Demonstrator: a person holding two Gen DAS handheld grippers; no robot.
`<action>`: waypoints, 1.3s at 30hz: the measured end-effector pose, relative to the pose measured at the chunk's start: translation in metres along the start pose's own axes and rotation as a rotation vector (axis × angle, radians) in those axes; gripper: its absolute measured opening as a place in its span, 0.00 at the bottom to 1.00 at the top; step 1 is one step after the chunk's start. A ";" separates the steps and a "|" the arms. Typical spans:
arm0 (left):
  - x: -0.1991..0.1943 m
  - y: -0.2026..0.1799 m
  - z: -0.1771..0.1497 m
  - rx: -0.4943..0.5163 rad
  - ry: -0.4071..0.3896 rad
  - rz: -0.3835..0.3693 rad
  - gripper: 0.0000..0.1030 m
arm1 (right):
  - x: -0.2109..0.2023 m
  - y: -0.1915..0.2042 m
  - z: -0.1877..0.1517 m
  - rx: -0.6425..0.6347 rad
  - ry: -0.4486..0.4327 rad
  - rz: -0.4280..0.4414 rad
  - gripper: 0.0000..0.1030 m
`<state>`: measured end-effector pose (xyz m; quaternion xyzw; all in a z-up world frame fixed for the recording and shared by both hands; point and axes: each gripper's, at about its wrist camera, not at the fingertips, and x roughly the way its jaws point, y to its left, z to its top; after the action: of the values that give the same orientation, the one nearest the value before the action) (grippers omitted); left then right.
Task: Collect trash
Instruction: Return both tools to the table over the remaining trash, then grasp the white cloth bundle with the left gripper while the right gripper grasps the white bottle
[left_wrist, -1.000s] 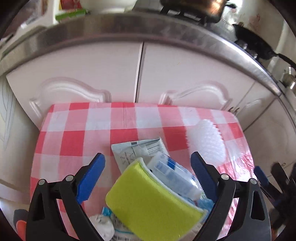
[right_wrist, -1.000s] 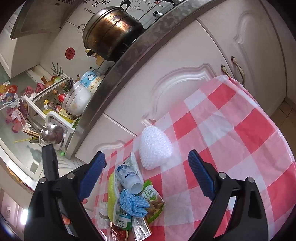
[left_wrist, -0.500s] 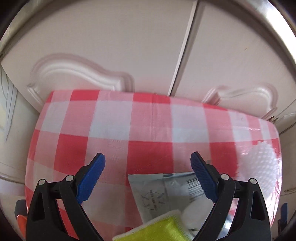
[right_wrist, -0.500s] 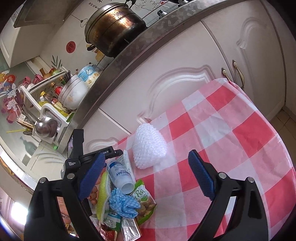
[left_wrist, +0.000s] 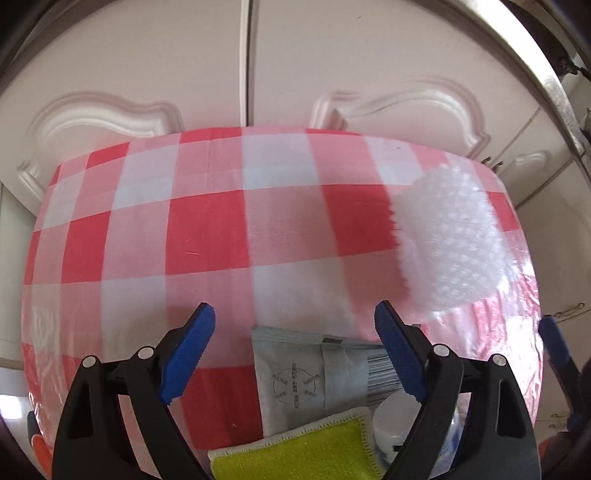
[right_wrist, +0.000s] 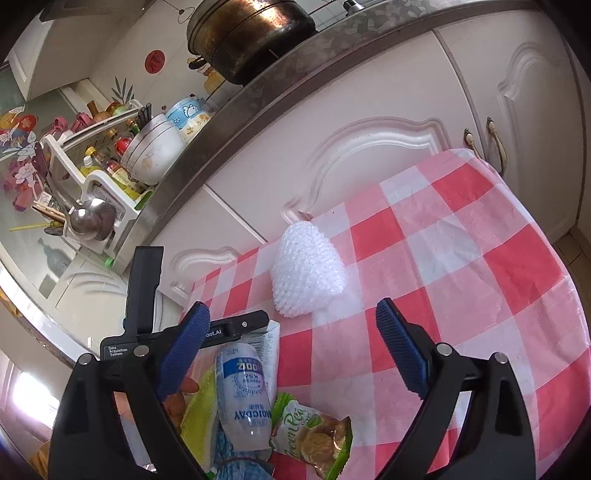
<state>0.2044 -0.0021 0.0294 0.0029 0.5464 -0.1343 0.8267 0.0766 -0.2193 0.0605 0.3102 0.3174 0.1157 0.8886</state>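
The left hand-held gripper hangs over the near part of the red-and-white checked cloth with its blue-padded jaws spread wide and nothing between them. Below its gap lie a grey foil sachet and the edge of a yellow sponge, with a white bottle cap just beside the sponge under the right finger.

The right hand-held gripper is likewise released, jaws wide apart, held above the same cloth and tilted toward the kitchen cabinets. The trash sits in a heap at its lower left: a clear plastic bottle with a blue label lying on its side, a green snack packet touching it, the yellow sponge on the bottle's other side and a blue-and-white crumpled piece at the frame's bottom. The left tool's black body crosses just behind the heap.

A white knobbly foam wrap rests alone farther out on the cloth, apart from the pile. On the steel-edged counter above stand a browned pot and a dish rack
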 end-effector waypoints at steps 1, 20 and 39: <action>-0.008 0.001 -0.001 -0.004 -0.023 0.001 0.85 | 0.001 0.001 -0.001 -0.006 0.012 0.007 0.89; -0.101 0.099 -0.131 -0.045 -0.159 0.048 0.85 | 0.029 0.048 -0.049 -0.223 0.227 0.055 0.66; -0.071 0.084 -0.144 0.044 -0.141 0.063 0.52 | 0.039 0.050 -0.059 -0.253 0.275 0.034 0.44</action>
<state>0.0669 0.1160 0.0238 0.0288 0.4834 -0.1201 0.8666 0.0694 -0.1361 0.0371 0.1827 0.4133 0.2111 0.8667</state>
